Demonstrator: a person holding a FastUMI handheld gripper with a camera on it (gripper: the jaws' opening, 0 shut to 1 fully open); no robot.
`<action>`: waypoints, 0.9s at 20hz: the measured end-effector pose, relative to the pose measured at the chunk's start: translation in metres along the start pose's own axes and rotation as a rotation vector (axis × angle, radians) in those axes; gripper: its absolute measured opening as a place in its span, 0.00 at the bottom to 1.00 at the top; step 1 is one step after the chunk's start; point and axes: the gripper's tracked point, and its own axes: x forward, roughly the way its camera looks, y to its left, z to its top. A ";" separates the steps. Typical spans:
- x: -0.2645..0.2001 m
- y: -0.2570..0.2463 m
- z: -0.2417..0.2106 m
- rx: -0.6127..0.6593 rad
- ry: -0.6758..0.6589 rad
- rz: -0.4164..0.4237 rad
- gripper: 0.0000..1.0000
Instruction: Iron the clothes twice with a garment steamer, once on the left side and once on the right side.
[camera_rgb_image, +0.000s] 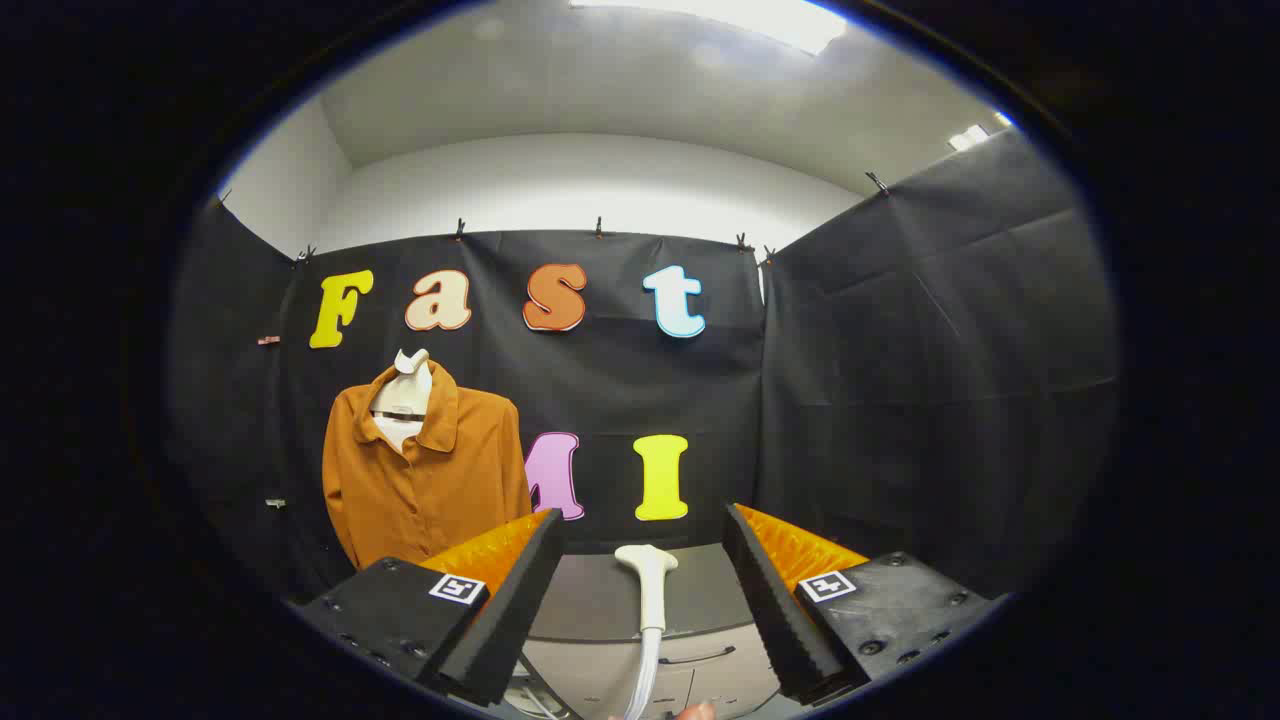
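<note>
The one camera rides on the gripper (640, 600) and looks forward along its two spread fingers, level and slightly upward, toward the booth's back wall. It sits low, close above the near edge of a grey cabinet (610, 600), whose top runs away to the wall. The steamer head (648, 580) stands near, between the fingers; the orange shirt (425, 480) hangs farther off, beyond the left finger.

Grey cabinet (600, 600) w/ drawer; white steamer head (648, 585) upright over top.
</note>
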 end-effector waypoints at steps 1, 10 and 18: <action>-0.002 -0.001 0.001 0.005 0.004 0.004 0.98; -0.007 0.005 0.007 -0.027 0.012 0.010 0.98; -0.008 0.011 0.001 -0.017 0.030 0.007 0.98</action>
